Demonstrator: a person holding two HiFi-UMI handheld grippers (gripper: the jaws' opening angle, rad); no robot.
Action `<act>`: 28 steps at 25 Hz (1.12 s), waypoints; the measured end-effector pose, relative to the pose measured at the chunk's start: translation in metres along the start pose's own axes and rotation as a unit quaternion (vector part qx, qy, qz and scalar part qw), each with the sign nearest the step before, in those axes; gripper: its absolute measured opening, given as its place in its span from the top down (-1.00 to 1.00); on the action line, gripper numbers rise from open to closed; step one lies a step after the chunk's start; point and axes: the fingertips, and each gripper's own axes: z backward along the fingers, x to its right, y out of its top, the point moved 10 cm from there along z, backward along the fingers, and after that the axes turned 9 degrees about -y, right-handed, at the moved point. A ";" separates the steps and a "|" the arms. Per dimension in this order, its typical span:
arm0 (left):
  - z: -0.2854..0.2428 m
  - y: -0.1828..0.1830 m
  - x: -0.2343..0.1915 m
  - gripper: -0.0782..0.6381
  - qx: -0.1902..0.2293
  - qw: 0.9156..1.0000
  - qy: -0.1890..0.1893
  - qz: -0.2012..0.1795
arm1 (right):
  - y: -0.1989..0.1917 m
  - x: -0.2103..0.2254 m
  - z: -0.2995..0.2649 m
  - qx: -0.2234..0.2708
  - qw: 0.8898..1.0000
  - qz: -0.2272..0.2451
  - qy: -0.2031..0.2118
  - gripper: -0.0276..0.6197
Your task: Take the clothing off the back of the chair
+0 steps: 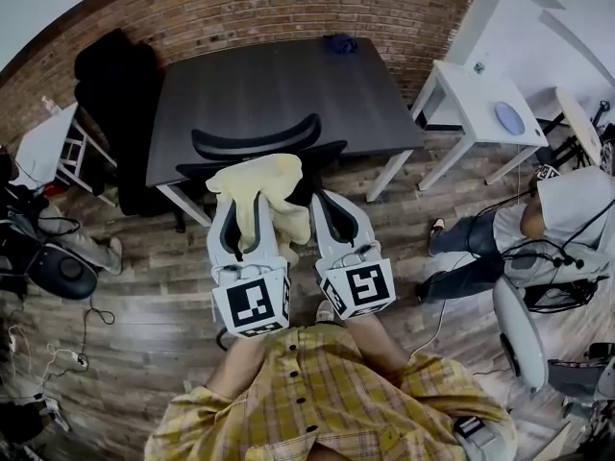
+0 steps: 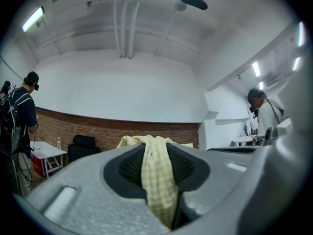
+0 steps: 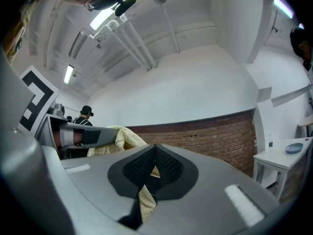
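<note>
One pale yellow checked cloth garment (image 1: 267,188) is hanging between two hand-held grippers, just on the near side of one black curved-back office chair (image 1: 255,142). The left gripper (image 1: 240,205) and the right gripper (image 1: 327,205) are pointing level, side by side. Each is clamping a fold of the garment in nearly closed jaws.

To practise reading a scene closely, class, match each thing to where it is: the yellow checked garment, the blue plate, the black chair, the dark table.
Things:
1. yellow checked garment
2. blue plate
3. black chair
4. dark table

Places:
A. on the white side table
B. beside the brick wall
C. clamped in the left claw and the right claw
D. at the dark table's near edge

Pairs: 1-C, 2-A, 3-D, 4-B
</note>
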 end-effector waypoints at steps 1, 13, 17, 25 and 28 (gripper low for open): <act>0.000 -0.002 0.001 0.46 -0.002 1.000 -0.001 0.000 | -0.001 0.000 0.000 -0.001 1.000 -0.001 0.000 0.92; 0.002 -0.021 0.007 0.46 -0.013 1.000 -0.006 -0.002 | -0.006 0.000 0.004 -0.011 1.000 -0.001 0.002 0.92; 0.002 -0.025 0.008 0.45 -0.015 1.000 -0.008 -0.001 | -0.006 0.001 0.003 -0.016 1.000 0.004 0.004 0.92; 0.005 -0.034 0.008 0.45 -0.017 1.000 -0.011 0.004 | -0.010 -0.003 0.003 -0.021 1.000 0.009 0.011 0.92; 0.005 -0.037 0.008 0.45 -0.019 1.000 -0.010 0.005 | -0.012 -0.006 0.001 -0.025 1.000 0.009 0.014 0.92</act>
